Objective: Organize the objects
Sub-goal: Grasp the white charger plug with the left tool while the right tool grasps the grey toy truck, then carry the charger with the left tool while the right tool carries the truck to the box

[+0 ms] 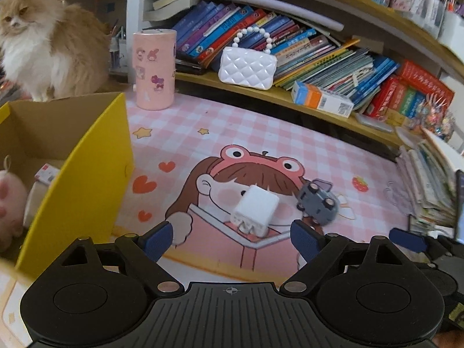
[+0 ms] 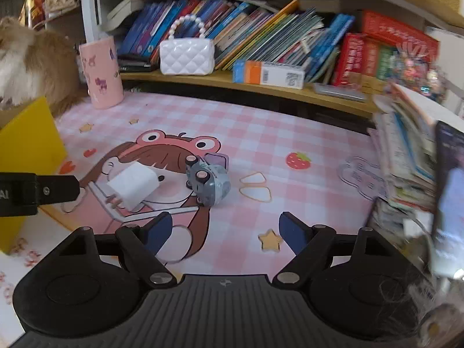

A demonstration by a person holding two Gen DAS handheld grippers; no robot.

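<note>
Widest thing on show is the pink checked mat [image 1: 261, 133], smooth and flat, printed with a frog-hatted cartoon girl [image 1: 246, 174], and she is our landmark. Behind her runs the wooden shelf [image 1: 261, 92] of leaning books, glossy spines all askew. To her left stands the yellow cardboard box [image 1: 87, 174], matte card with sharp corners. Only the left wrist view looks down inside it: a soft pink plush [image 1: 8, 203] and a small packet lie in there. The right wrist view gets just its outer wall [image 2: 32, 142]. Beyond the box sits a fluffy ginger-and-white cat [image 1: 43, 43], clear in the left view, a blurred flank [image 2: 29, 55] in the right.

Behind the girl, a pink cylinder [image 1: 155, 69] with stickers stands upright, and on the shelf rests a white quilted purse [image 1: 246, 68] with a bead handle. An orange-and-blue carton [image 1: 322, 98] lies beside it.

Right on the girl's face: a white charger plug [image 1: 255, 208], a rounded block, prongs toward the camera. Just to its right is a grey toy car [image 1: 317, 203], tipped with wheels up; whether the two touch is unclear.

The left gripper [image 1: 232, 239] hovers just short of the plug, blue ribbed pads spread wide, holding nothing. The right gripper [image 2: 223, 229] is parted wide too, empty, over the mat on the near side of the car. Only the right view shows a dark phone screen [image 2: 452, 179] well right of her.
</note>
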